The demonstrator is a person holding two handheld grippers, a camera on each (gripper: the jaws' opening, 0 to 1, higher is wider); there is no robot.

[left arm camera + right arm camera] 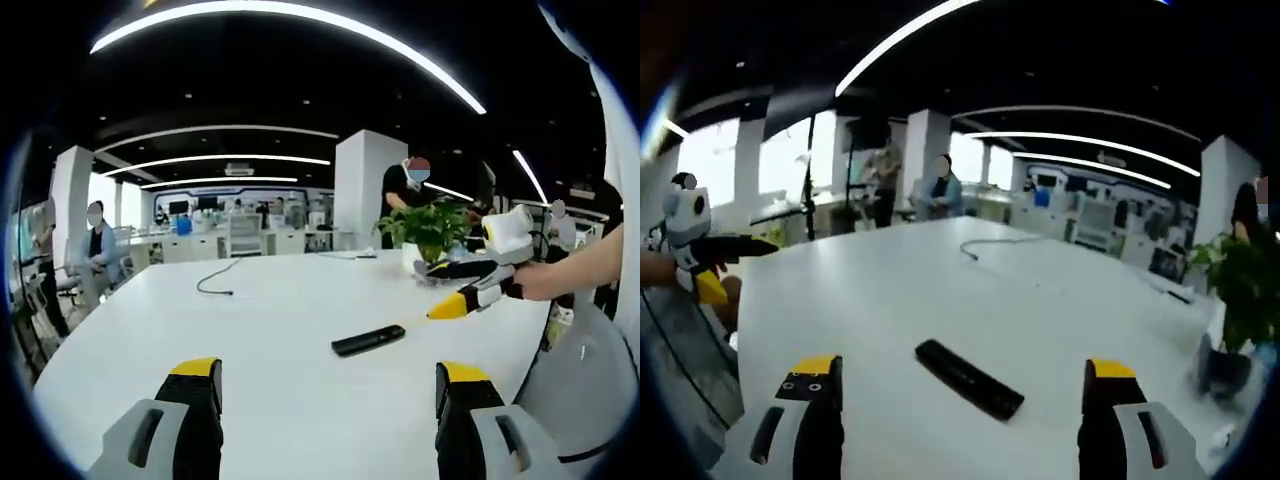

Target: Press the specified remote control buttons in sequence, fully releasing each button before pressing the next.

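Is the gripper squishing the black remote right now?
No. In the right gripper view the remote lies flat on the white table, and the right gripper hangs open around it, jaws well apart, not touching.

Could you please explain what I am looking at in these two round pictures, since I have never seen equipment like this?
A person holds a two-jaw tool in each hand, and each tool carries a fisheye camera looking along its jaws. In the left gripper view, the left gripper is open and empty; the right gripper enters from the right. The right gripper view shows that one's own open jaws, also empty. On the white table lie a black remote control, a cable and a potted plant.
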